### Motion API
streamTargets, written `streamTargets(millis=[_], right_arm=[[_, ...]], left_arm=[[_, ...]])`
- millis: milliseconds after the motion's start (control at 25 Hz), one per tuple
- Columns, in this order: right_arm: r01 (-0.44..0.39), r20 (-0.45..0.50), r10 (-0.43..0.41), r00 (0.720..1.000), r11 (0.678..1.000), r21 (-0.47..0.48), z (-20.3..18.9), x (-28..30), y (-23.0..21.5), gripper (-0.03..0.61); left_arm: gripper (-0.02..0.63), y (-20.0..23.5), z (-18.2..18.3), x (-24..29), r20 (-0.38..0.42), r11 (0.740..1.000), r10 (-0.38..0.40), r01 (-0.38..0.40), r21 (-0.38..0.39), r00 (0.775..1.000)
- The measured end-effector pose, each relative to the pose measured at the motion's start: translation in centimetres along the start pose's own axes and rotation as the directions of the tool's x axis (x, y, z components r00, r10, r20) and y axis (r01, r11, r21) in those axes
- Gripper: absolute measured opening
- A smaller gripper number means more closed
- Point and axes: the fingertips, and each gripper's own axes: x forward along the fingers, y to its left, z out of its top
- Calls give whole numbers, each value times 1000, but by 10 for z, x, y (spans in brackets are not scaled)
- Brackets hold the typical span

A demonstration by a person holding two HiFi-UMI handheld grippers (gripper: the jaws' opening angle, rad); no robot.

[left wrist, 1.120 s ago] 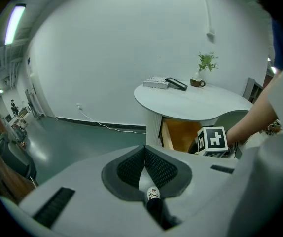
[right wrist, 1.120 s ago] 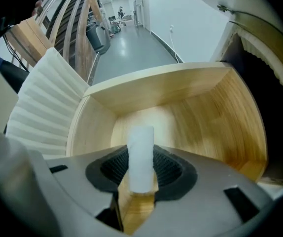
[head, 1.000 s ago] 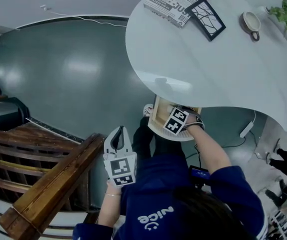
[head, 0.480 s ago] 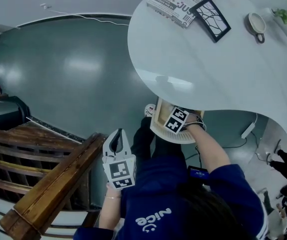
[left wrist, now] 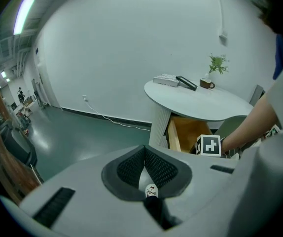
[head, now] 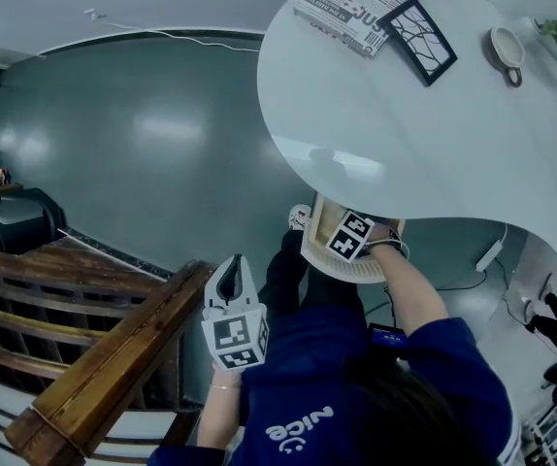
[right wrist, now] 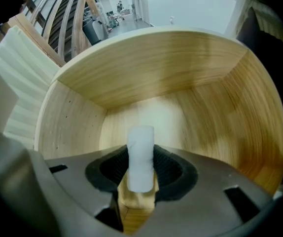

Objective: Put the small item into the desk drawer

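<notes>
The small item (right wrist: 140,154) was frosted white against the pale, honey-grained wood of the drawer (right wrist: 191,98). The desk (head: 405,134) was plain white, the floor (head: 133,134) glossy dark teal. The marker cube (head: 349,236) bore black-and-white squares. The sleeve (head: 453,367) was navy blue, the picture frame (head: 417,39) black.

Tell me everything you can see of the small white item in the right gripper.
The small white item is a short, matte bar with a flat end, unmarked; material unclear. It lies lengthwise between the right gripper's dark ribbed pads, which press on both its sides, its far end poking past them. It hangs inside the open light-wood drawer, over its floor; no contact with the wood shows.
</notes>
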Motion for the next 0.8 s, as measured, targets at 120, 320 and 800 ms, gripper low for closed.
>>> streamTargets(millis=[120,320,800], right_arm=[[9,-1,-9,1000,1000,-7,-1,2,0,160],[-37,8,37,999,999,-6,1,1,9,239],[22,77,-25,997,999,46,6,-32,-1,258]], left_arm=[[5,2,1,0,1,1000,2,-3,11,1000],[5,3,-2,2,-10,1000,-6,7,16,1000],[5,-11,3,9,12,998,-55,55,-6,998]])
